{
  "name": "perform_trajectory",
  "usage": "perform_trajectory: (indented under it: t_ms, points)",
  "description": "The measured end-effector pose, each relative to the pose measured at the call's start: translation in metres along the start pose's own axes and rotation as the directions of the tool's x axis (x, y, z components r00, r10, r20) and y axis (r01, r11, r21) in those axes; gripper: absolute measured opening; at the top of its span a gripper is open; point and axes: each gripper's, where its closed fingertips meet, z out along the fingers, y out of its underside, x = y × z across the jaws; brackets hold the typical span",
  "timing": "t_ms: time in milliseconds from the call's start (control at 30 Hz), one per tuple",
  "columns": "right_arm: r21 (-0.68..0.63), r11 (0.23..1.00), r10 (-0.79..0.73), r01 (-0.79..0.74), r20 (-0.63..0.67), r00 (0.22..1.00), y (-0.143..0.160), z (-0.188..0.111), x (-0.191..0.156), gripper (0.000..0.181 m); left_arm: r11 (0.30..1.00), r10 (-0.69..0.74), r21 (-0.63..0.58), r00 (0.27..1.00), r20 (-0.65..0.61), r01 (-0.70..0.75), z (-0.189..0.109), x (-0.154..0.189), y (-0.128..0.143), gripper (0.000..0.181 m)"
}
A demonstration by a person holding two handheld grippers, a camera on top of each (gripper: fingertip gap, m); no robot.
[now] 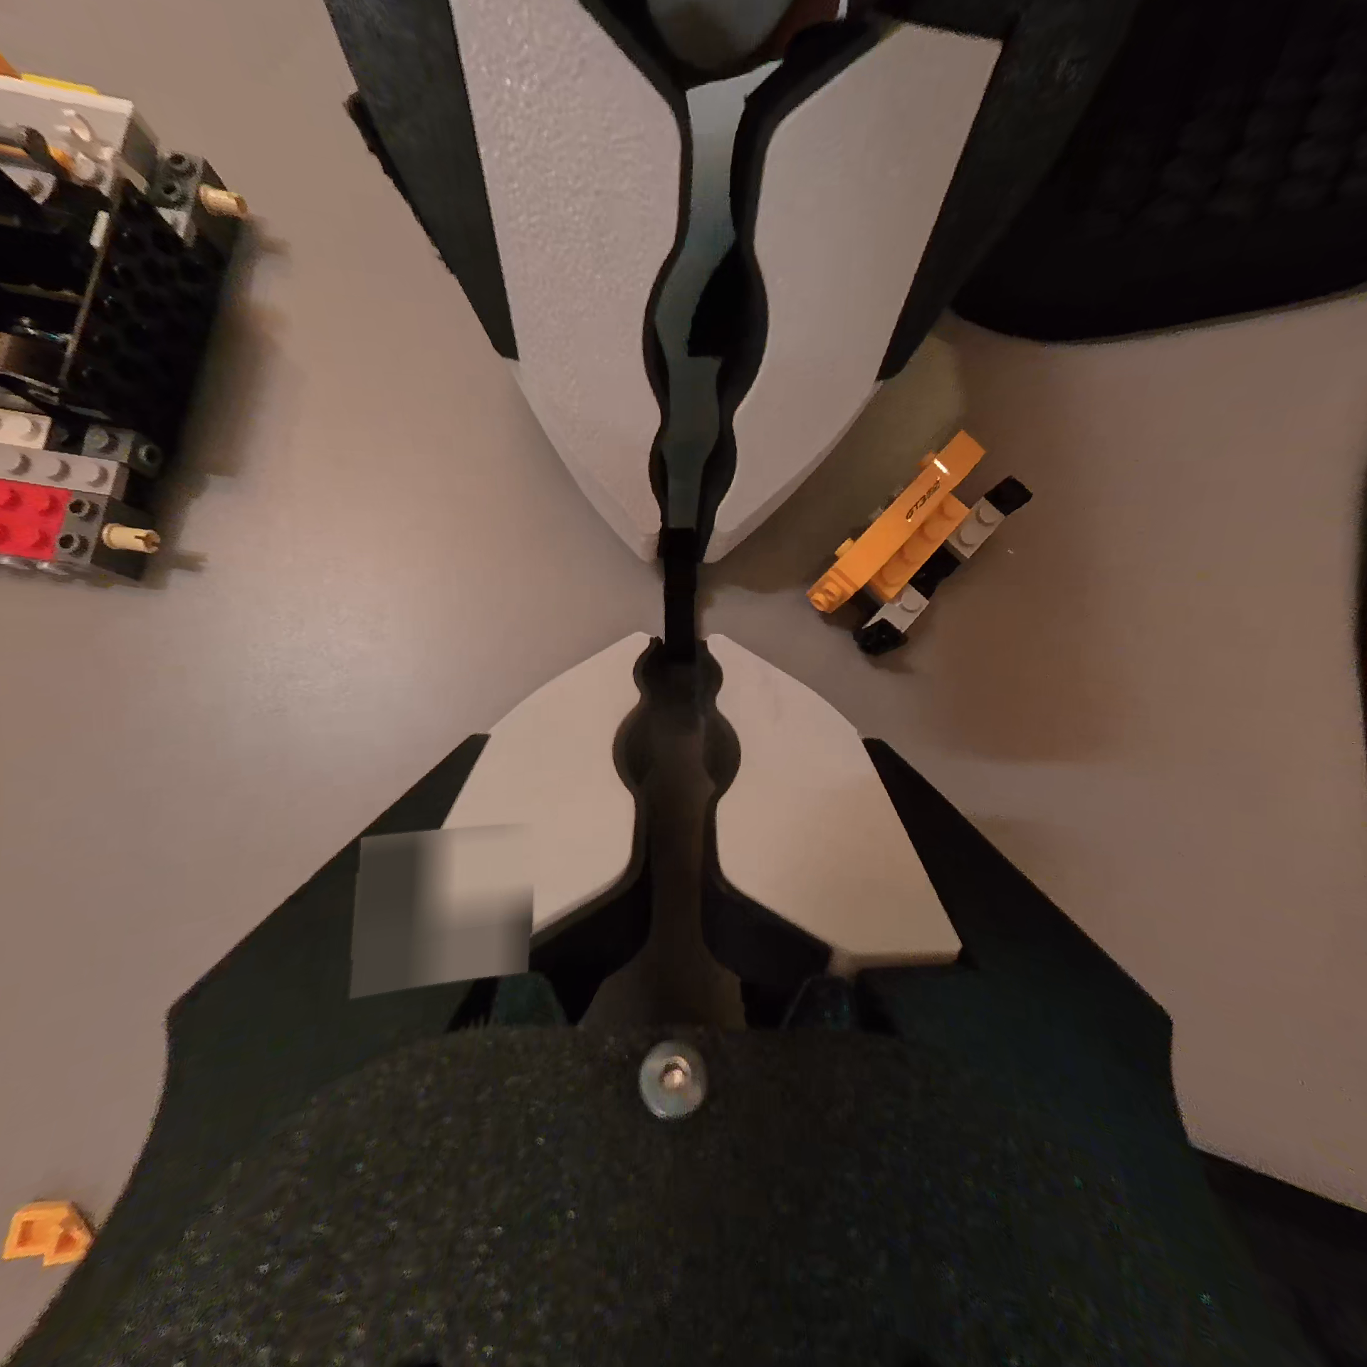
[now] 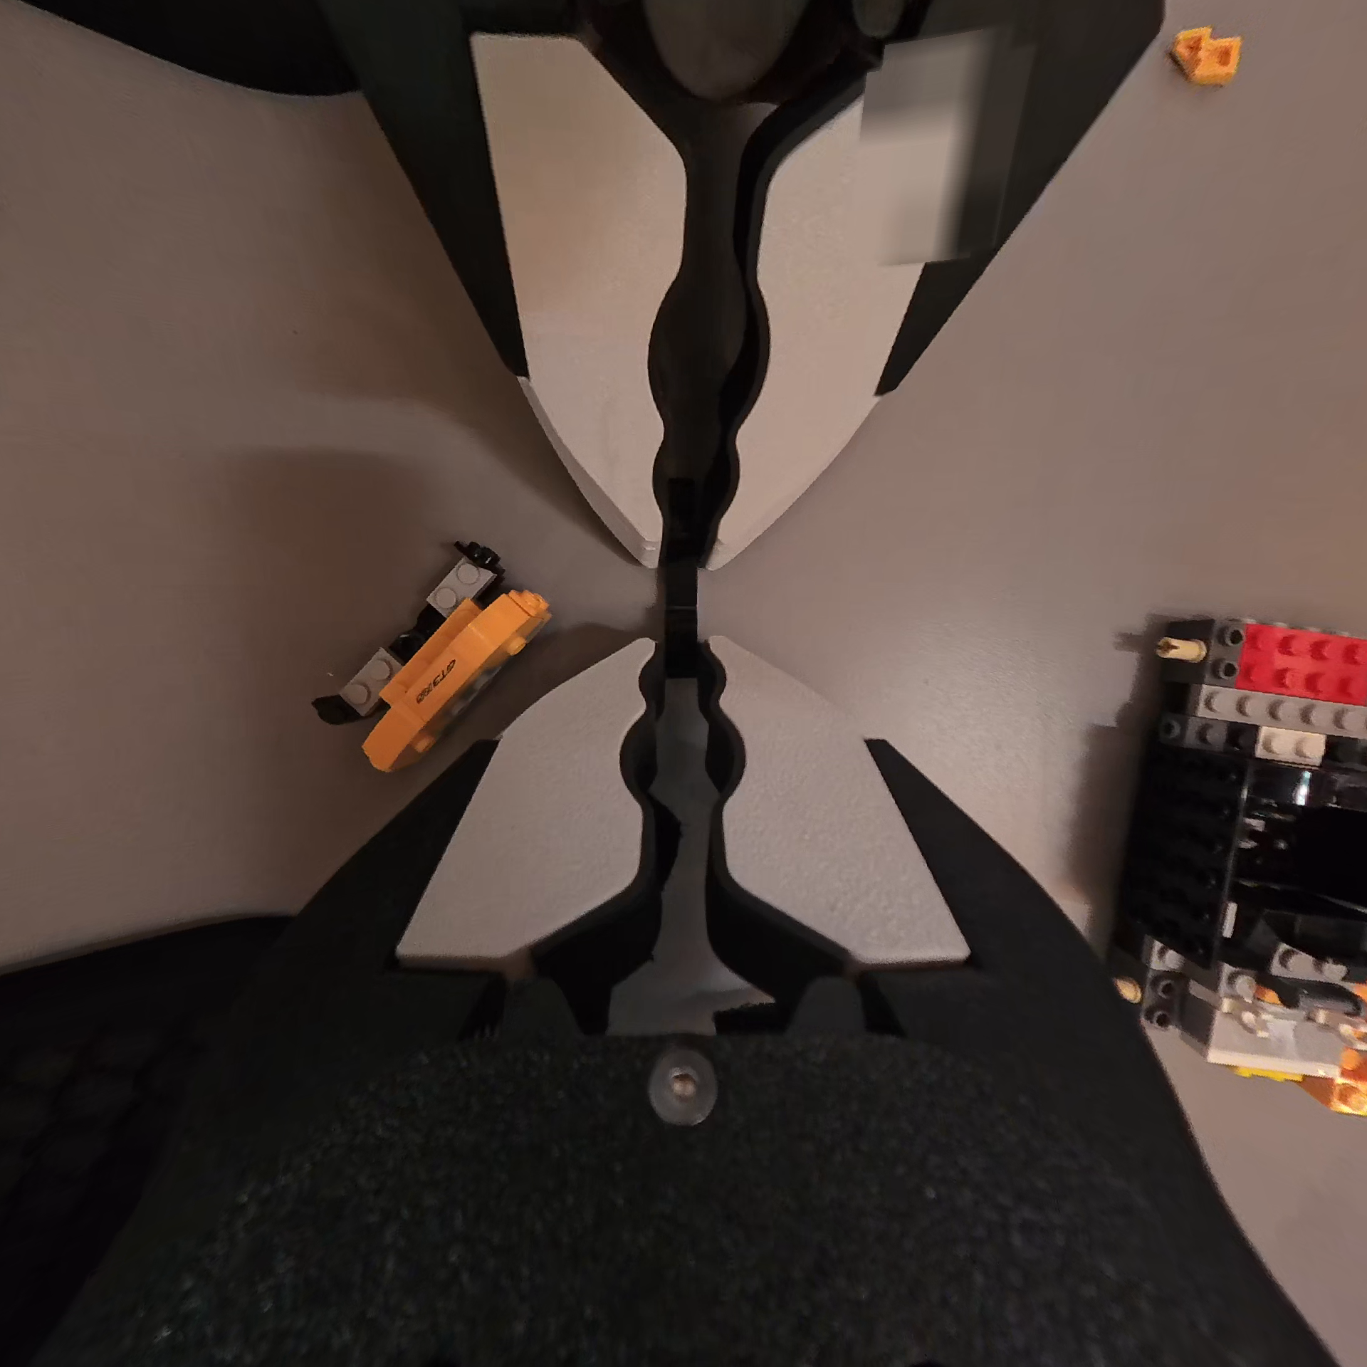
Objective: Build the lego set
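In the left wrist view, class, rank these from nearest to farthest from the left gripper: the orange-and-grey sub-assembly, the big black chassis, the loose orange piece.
From the left gripper:
1. Orange-and-grey sub-assembly, right.
2. Big black chassis, far left.
3. Loose orange piece, bottom-left corner.

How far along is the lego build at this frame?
Partly done. The big black chassis already carries red, grey and black bricks, and an orange sub-assembly lies finished but unattached on the table. In hand: left gripper and right gripper both pinch one thin black piece. Left: joining these, plus the loose orange brick.
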Motion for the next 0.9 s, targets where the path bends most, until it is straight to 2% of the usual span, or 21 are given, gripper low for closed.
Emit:
perform_trajectory:
  t_ms: [100,500,667,733,800,900]
  points:
    - [0.006,1.000,0.001,-0.001,-0.004,1.000,0.000,0.001,0.000,0.007,0.999,0.007,0.039,1.000,0.021,-0.008,-0.003,0.000,-0.005,0.010]
    - [0.033,0.999,0.016,-0.016,-0.003,1.000,0.000,0.001,0.000,0.007,0.998,0.041,0.042,0.996,0.075,-0.044,-0.004,-0.004,-0.002,0.006]
    - [0.071,0.997,0.036,-0.036,-0.005,0.999,-0.001,-0.007,0.002,0.007,0.993,0.100,0.037,0.973,0.207,-0.110,-0.010,-0.023,-0.002,0.009]
    - [0.122,0.992,0.036,-0.034,-0.013,0.999,-0.003,-0.014,0.003,0.007,0.992,0.080,0.078,0.970,0.230,-0.100,-0.018,-0.028,-0.005,0.010]
    - [0.201,0.979,0.021,-0.015,-0.028,0.999,-0.010,-0.024,0.004,0.007,0.984,0.013,0.172,0.984,0.176,-0.044,-0.026,-0.024,-0.015,0.010]
    - [0.306,0.947,-0.078,0.100,-0.082,0.994,-0.027,-0.043,0.001,0.008,0.931,-0.126,0.336,0.990,-0.071,0.142,-0.038,-0.003,-0.036,0.008]
